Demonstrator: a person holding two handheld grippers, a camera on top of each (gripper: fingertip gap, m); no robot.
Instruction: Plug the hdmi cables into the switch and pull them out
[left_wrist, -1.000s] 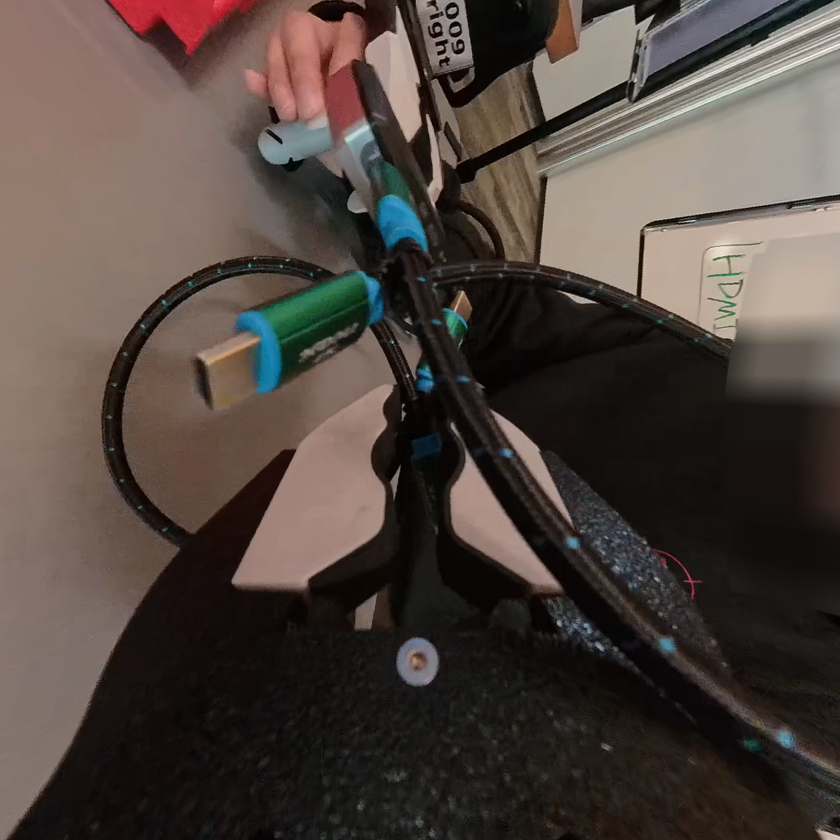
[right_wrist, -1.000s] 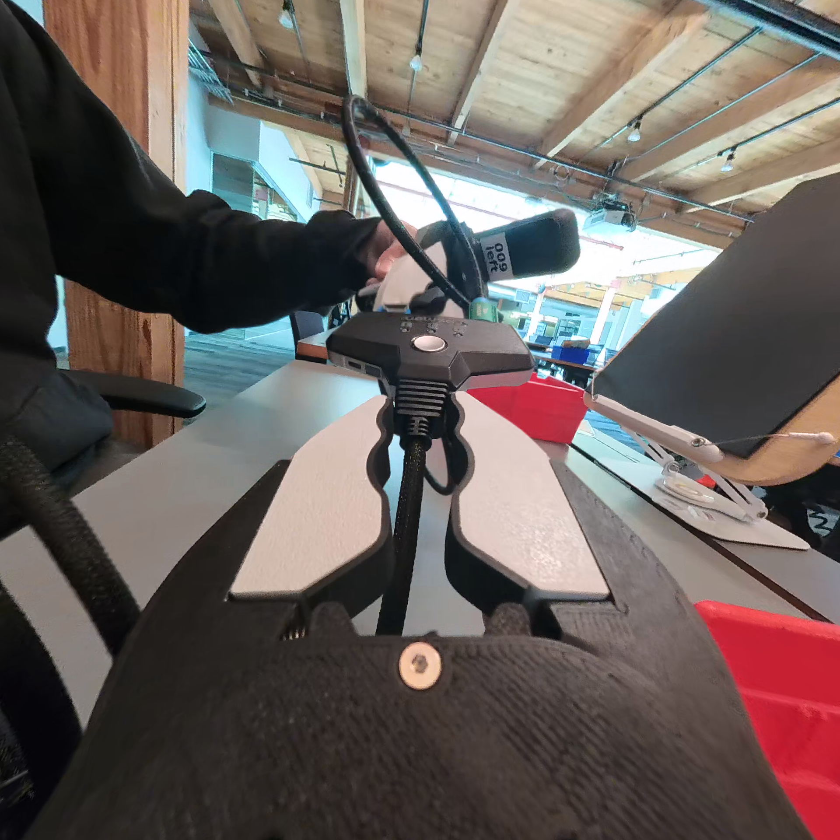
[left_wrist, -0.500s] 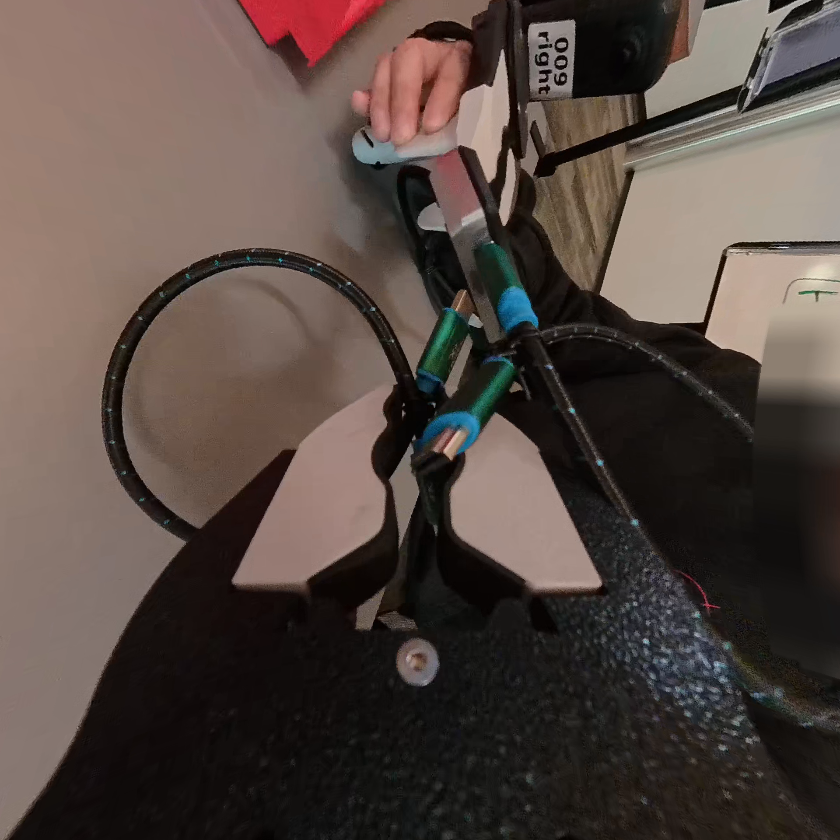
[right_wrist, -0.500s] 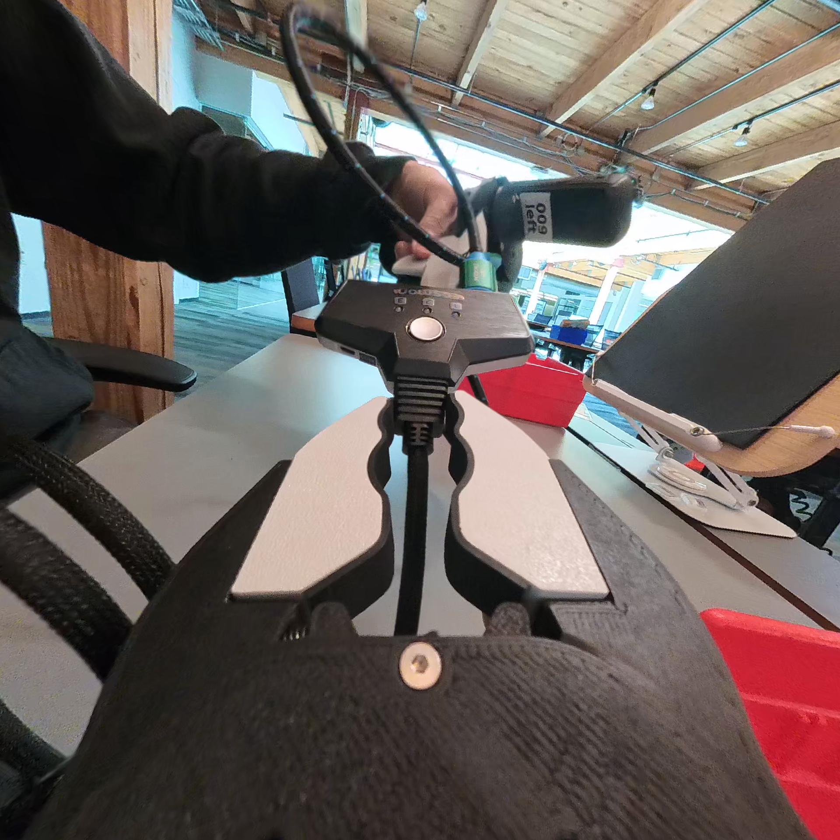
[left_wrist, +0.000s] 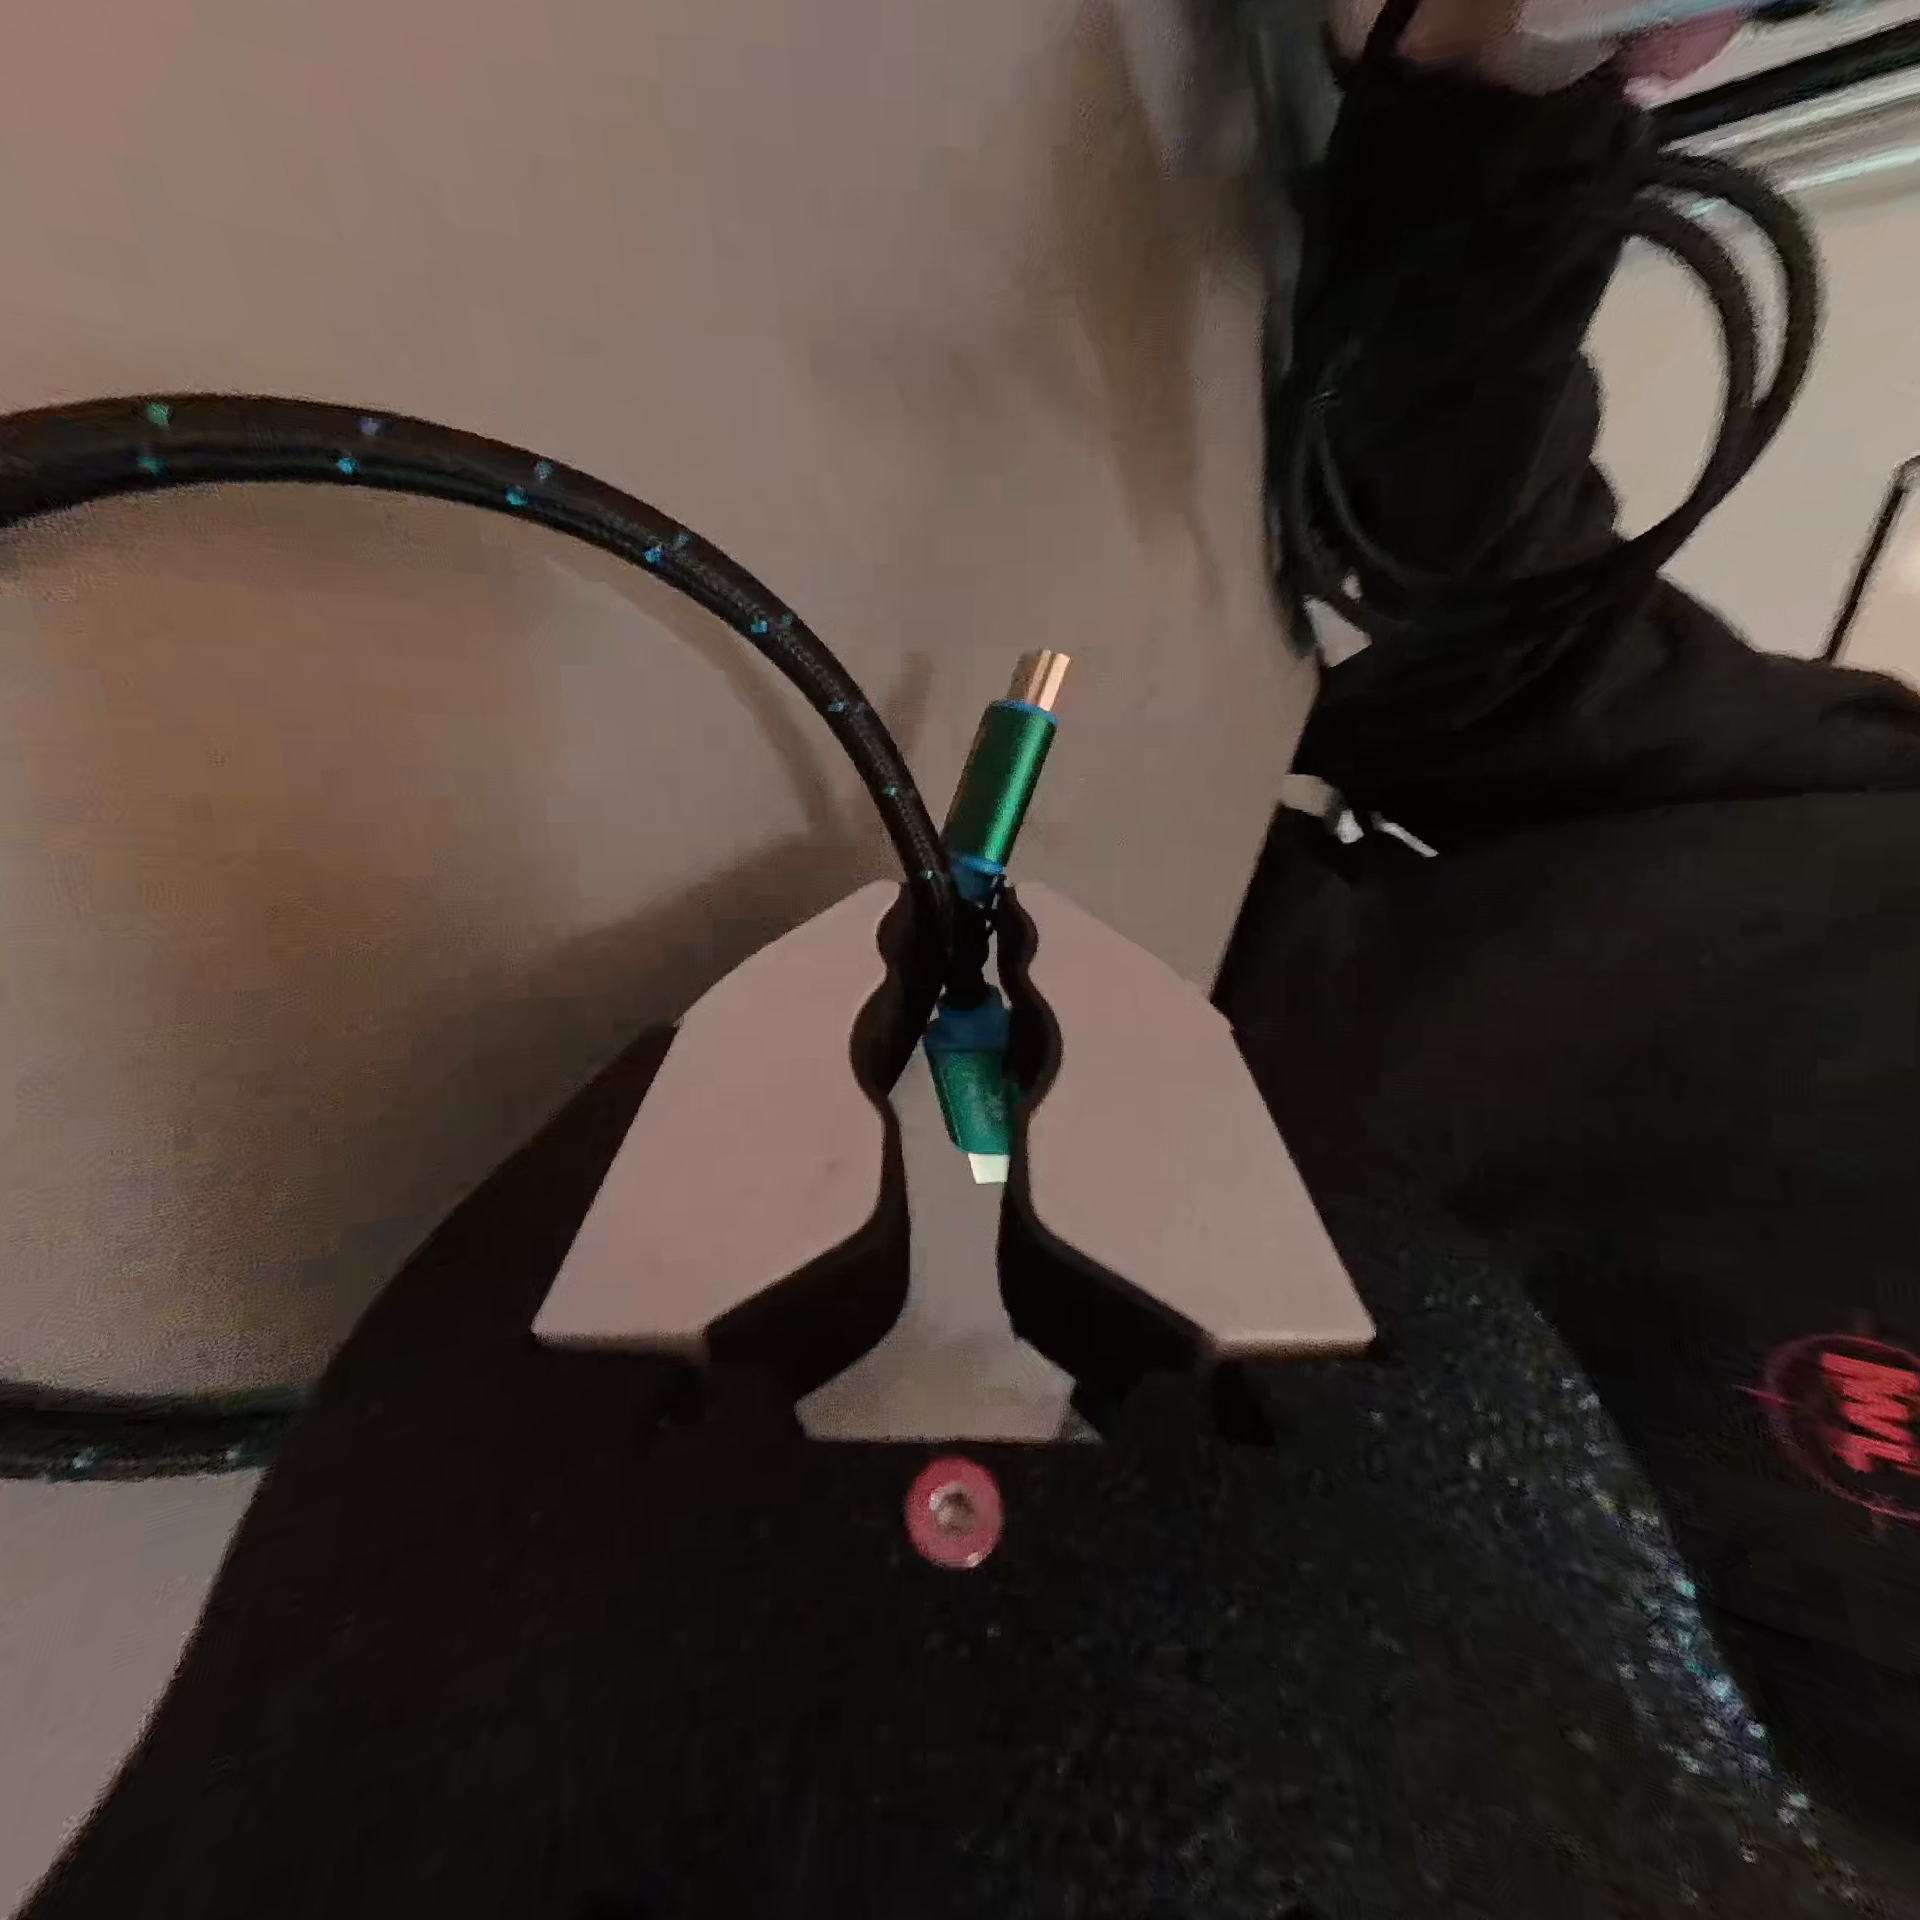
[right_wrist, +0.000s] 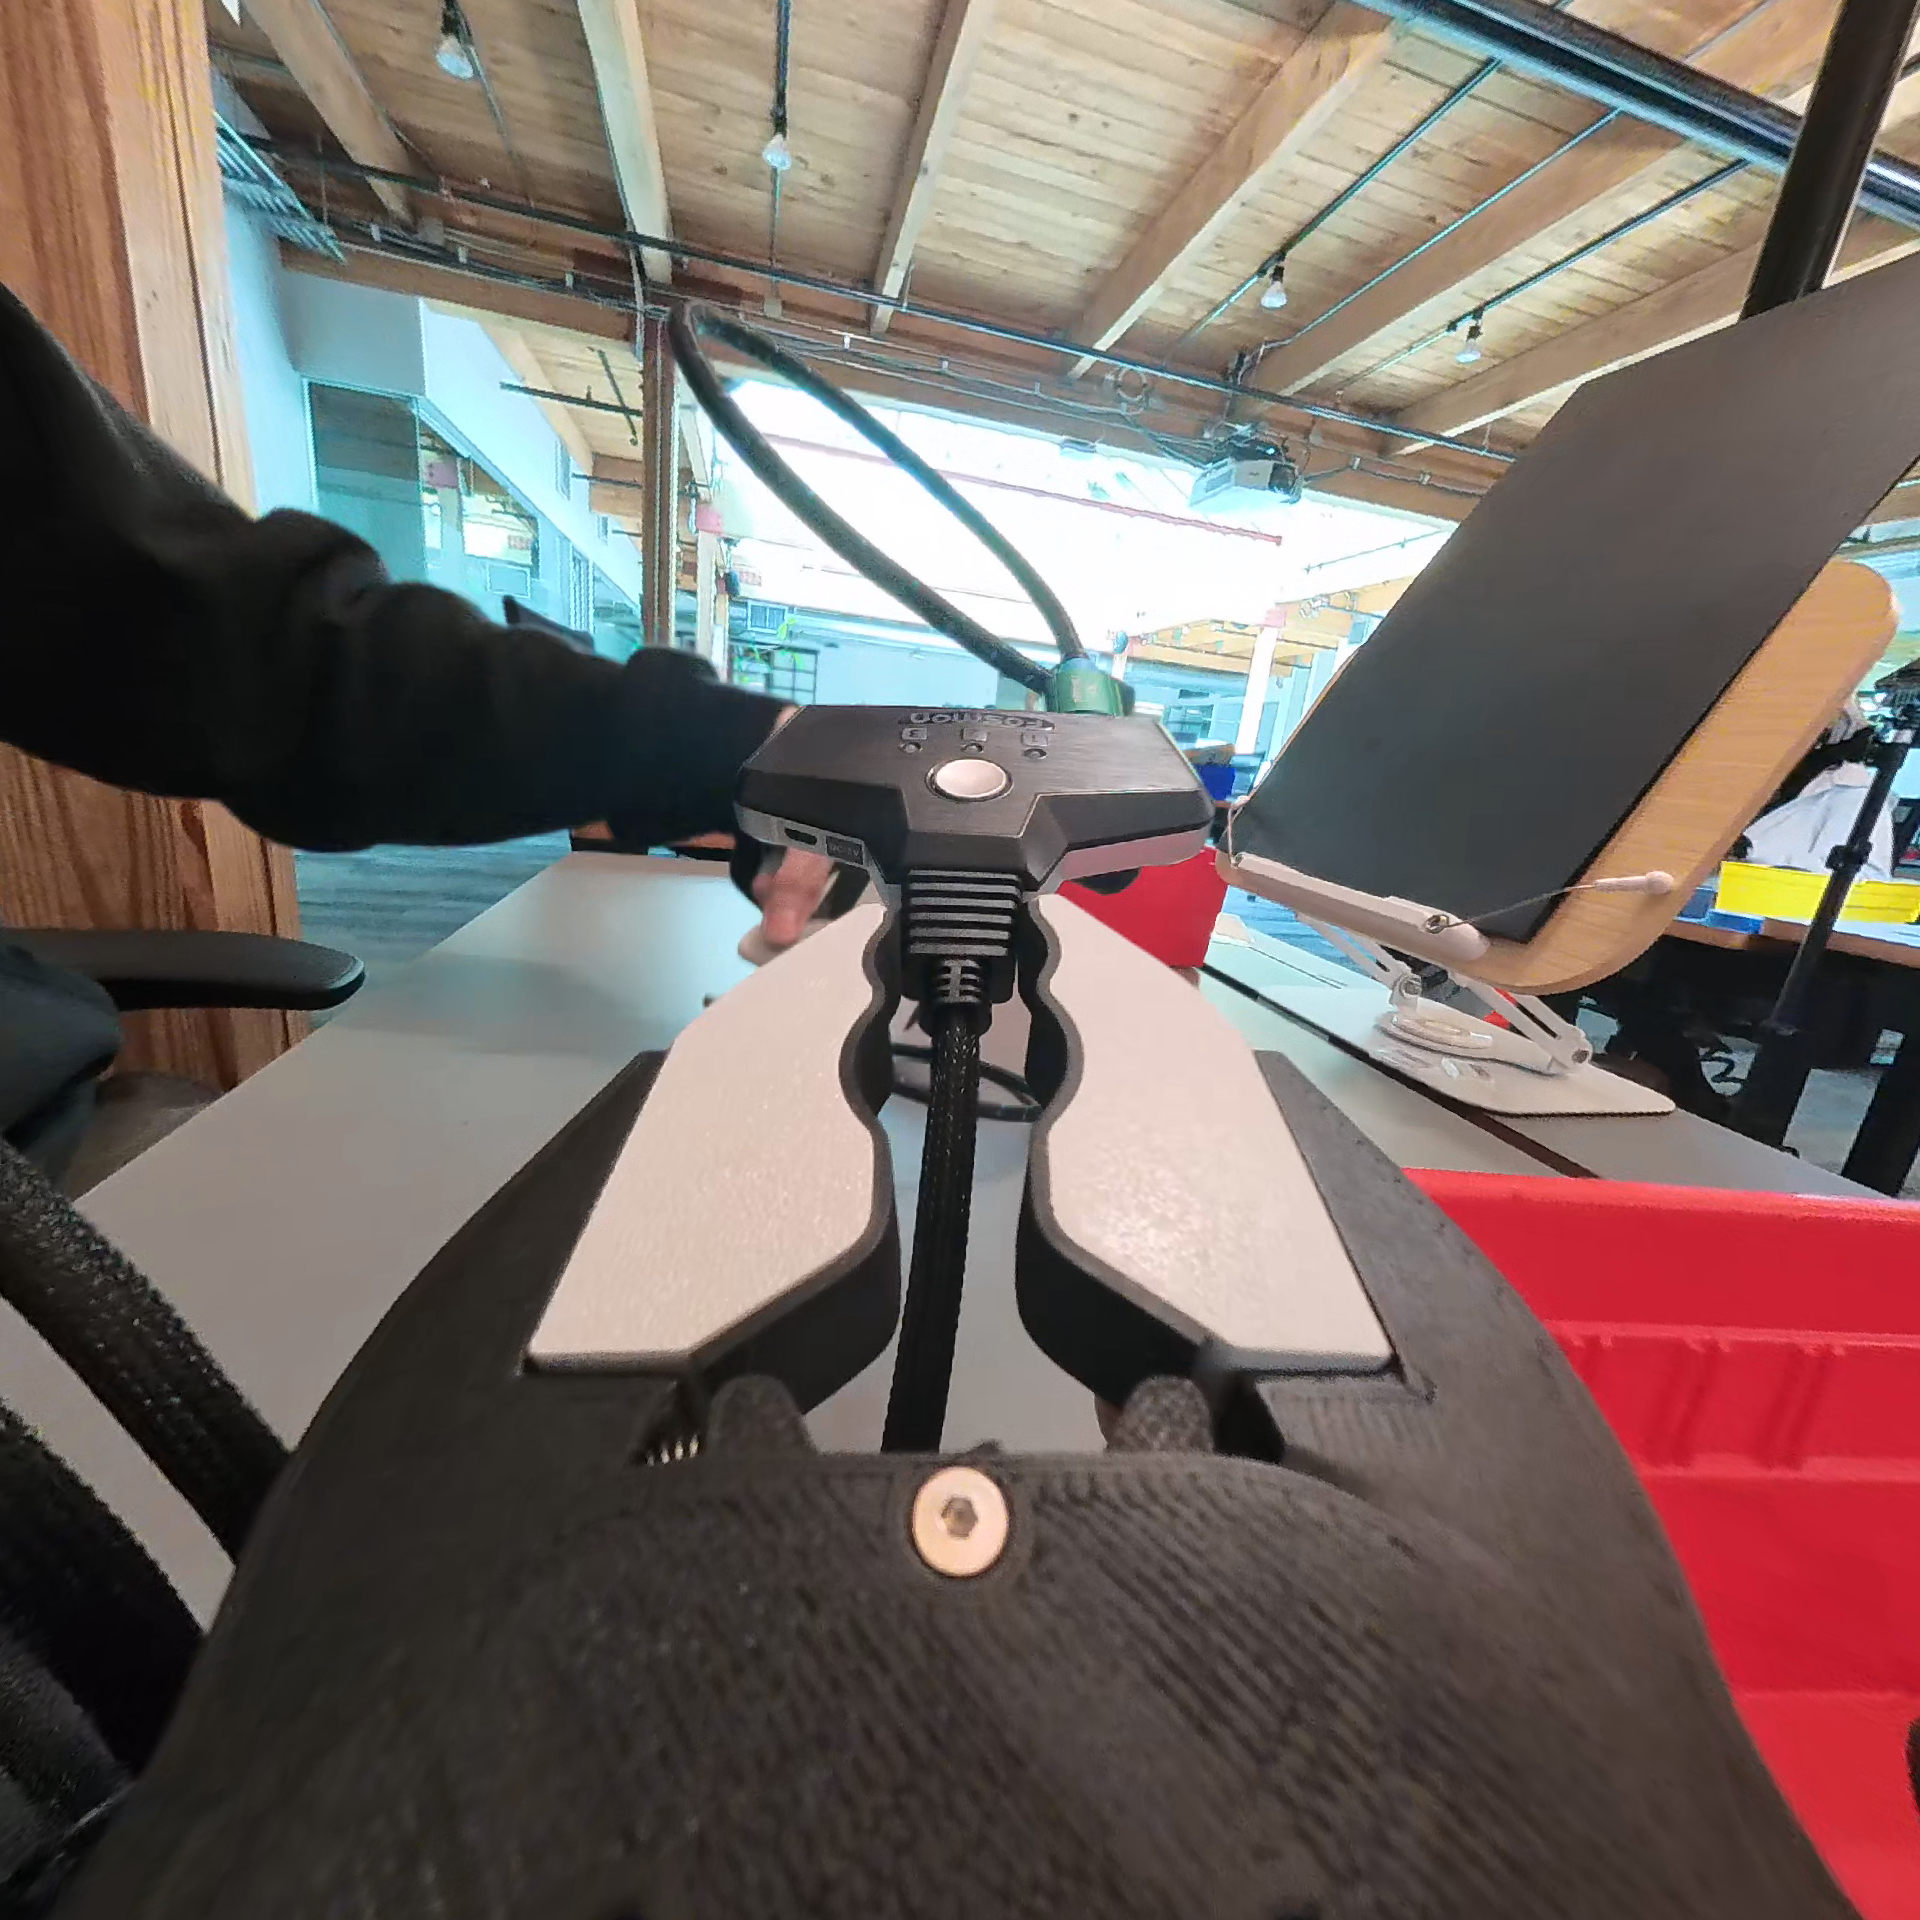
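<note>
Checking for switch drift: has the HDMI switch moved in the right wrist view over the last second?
Yes. The switch, in the right gripper, has moved right toward the tilted board stand, closing the gap.

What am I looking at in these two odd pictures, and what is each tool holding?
A person holds two hand-held grippers, each with a camera looking along its fingers. The left wrist view looks at a grey table: the left gripper is shut on braided HDMI cables, with two green plugs loose at its tips. The right wrist view looks across the table: the right gripper is shut on the black HDMI switch at its cable collar. One green plug sits in the switch's far side. A red bin lies right.
</note>
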